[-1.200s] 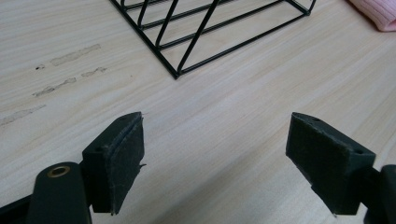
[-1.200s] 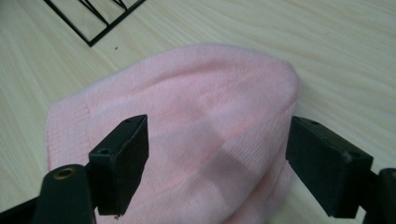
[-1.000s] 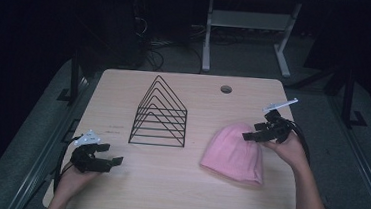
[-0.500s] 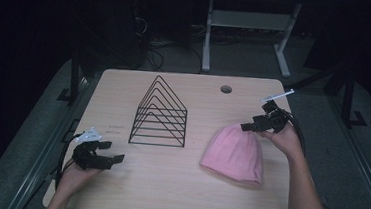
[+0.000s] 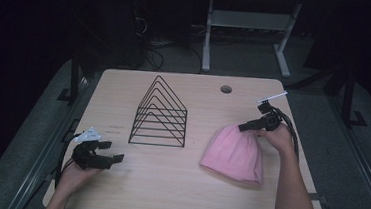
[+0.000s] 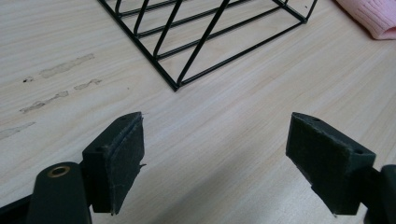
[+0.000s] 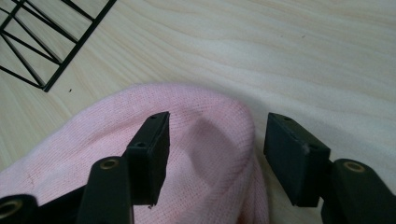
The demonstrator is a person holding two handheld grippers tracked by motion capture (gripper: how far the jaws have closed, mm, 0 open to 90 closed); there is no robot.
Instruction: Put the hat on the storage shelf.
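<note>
A light wooden table (image 5: 166,193) with rounded corners carries everything. A black wire rack (image 5: 160,115), built of nested triangles, stands on it left of the middle, its base flat on the wood. A pink knitted hat (image 5: 233,154) lies flat on the right part of the table, well apart from the rack, its rounded top pointing to the far side and its opening toward the near edge. A small round hole (image 5: 226,89) sits in the tabletop near the far edge. Pale scuff marks (image 6: 60,70) streak the wood beside the rack.
</note>
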